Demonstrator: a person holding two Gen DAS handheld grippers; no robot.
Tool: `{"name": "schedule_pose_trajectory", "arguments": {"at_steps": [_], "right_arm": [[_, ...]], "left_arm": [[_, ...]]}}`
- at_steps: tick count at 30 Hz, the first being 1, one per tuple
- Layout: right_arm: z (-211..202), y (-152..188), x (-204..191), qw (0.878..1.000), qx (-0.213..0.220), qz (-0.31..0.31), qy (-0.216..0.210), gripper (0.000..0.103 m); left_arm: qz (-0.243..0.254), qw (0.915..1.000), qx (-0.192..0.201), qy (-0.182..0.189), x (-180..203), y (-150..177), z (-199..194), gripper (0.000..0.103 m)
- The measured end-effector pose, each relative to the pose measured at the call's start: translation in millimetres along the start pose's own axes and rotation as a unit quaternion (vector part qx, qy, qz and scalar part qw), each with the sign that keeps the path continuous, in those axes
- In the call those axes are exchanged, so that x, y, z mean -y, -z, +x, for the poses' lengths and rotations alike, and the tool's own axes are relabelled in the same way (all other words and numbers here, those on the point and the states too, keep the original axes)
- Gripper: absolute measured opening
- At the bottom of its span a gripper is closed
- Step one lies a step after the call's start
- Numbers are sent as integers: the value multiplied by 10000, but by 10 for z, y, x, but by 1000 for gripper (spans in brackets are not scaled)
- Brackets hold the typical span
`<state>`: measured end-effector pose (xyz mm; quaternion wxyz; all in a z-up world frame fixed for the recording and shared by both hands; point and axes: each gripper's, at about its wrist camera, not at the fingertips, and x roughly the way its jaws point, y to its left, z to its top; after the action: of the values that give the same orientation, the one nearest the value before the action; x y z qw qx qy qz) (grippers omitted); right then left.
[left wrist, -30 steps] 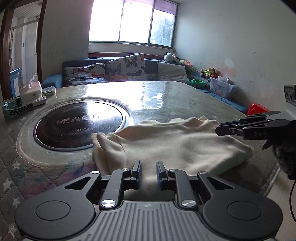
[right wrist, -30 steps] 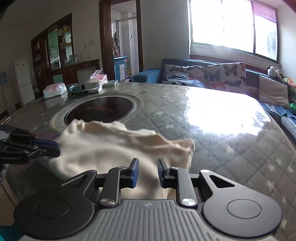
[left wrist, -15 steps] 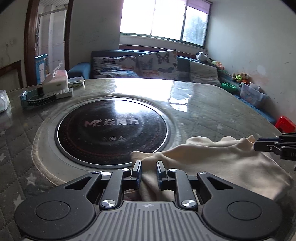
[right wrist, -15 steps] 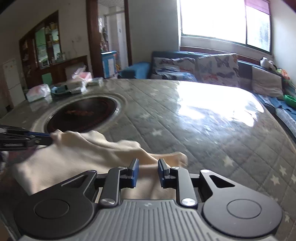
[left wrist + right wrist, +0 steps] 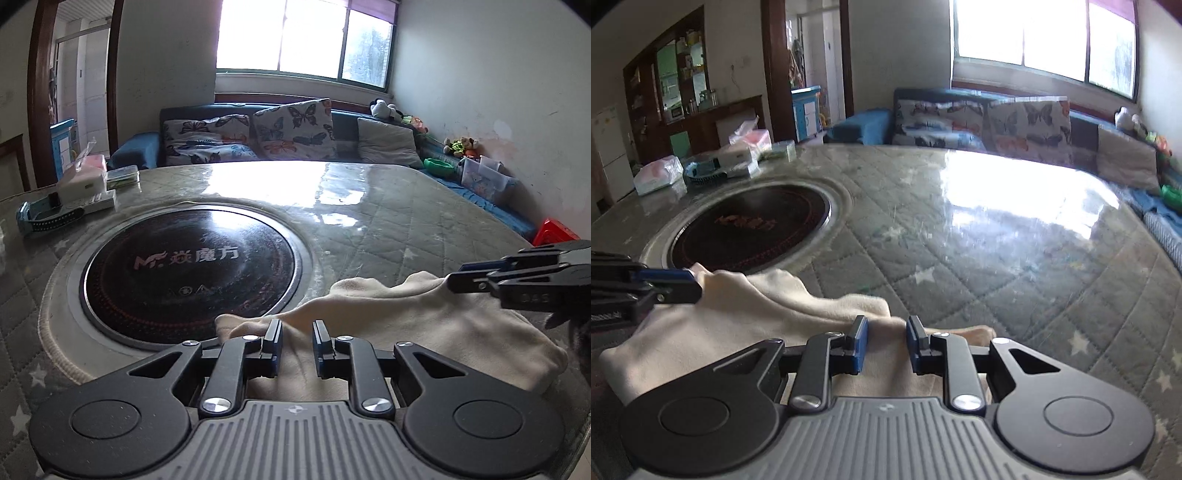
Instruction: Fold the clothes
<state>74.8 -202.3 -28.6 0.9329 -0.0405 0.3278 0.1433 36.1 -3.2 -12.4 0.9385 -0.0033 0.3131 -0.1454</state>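
left gripper (image 5: 296, 338): jaws a little apart, cream cloth (image 5: 406, 325) between them | right gripper (image 5: 886, 334): same | cloth lies sideways from one gripper to the other

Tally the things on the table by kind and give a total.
Cream garment: 1
Round black cooktop: 1
Tissue packs: 2
Pale flat boxes: 2
Blue strap: 1
Total: 7

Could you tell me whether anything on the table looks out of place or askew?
Yes: the cream garment lies bunched and uneven near the table's edge, one corner lapping onto the black round cooktop set into the table. Nothing looks spilled or damaged.
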Motion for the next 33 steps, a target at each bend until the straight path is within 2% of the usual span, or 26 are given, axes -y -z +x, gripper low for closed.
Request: {"name": "schedule_pose_trajectory", "arguments": {"at_steps": [4,6,8,9,13,16,21,25,28,33], "right_arm": [[-165,23,-166,9992,138,-294,-234,24],[-224,48,-253,9983,158,-401,-389,29],[-289,91,-379,9965,179,-556,-604,34],[-318,110,-442,9953,183,-634,-704,34],[-424,182,-762,9867,235,-1179,-1095,34],[-440,230,-1079,9756,331,-1740,-1295,34],[-332,294,-1393,9658,304,-2062,-1544,34],[-243,377,-1544,9610,169,-2305,-1517,34],[-296,423,-1593,9555,284,-2579,-1404,34],[-451,390,-1684,9429,457,-2887,-1599,35]], "left_arm": [[-94,9999,0,-83,-87,71,-52,20],[-134,9998,12,-120,-126,105,-81,20],[-158,9998,32,-148,-155,136,-123,28],[-202,9997,34,-159,-178,151,-148,29],[-448,9989,79,-101,-298,210,-265,29],[-665,9976,85,-180,-398,245,-331,29],[-1005,9946,21,-239,-541,308,-429,29],[-1026,9944,-23,-235,-554,328,-484,29],[-1098,9936,-25,-253,-573,314,-508,31],[-1382,9902,-93,-194,-629,295,-505,38]]}}
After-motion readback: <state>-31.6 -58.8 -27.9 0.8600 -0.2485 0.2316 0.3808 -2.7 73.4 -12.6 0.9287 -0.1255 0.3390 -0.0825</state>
